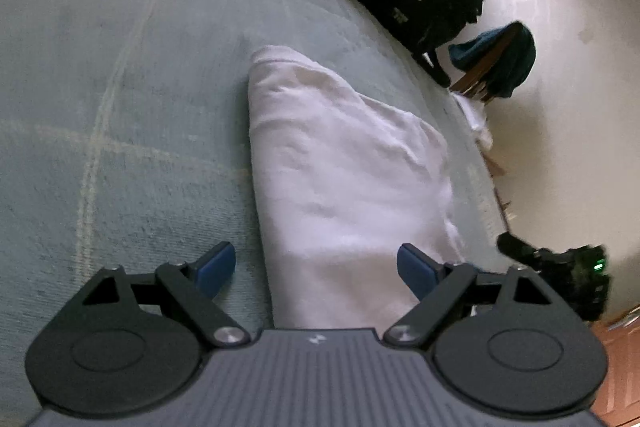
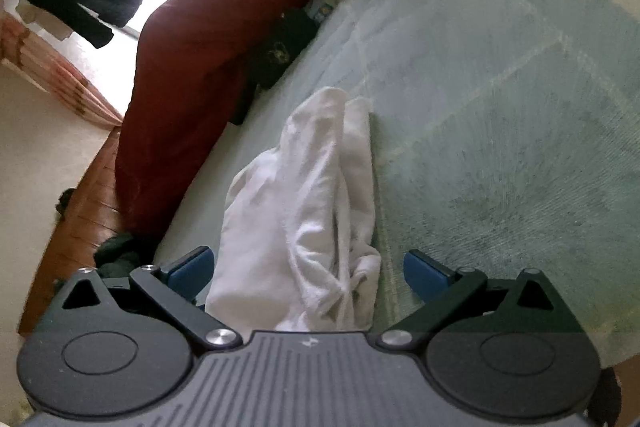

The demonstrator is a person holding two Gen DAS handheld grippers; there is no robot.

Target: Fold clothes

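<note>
- The white garment point(image 1: 344, 167) is lying on the pale green bedspread point(image 1: 120, 107), smoothed and partly folded at the left wrist view's end, bunched in ridges at the right wrist view's point(image 2: 312, 211).
- I am holding the left gripper point(image 1: 316, 271) wide, gripping nothing, with cloth running toward twelve o'clock.
- I am keeping the right gripper point(image 2: 308, 271) spread fully, also empty.
- I am judging a fold as in hand; next, I am needing to pinch the bunched end and flatten it.

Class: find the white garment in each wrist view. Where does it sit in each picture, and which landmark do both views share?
Left wrist view: the white garment runs from centre down between the open left gripper fingers.
Right wrist view: the white garment lies bunched at centre, reaching the open right gripper.
Shared landmark: the pale green bedcover under it.
</note>
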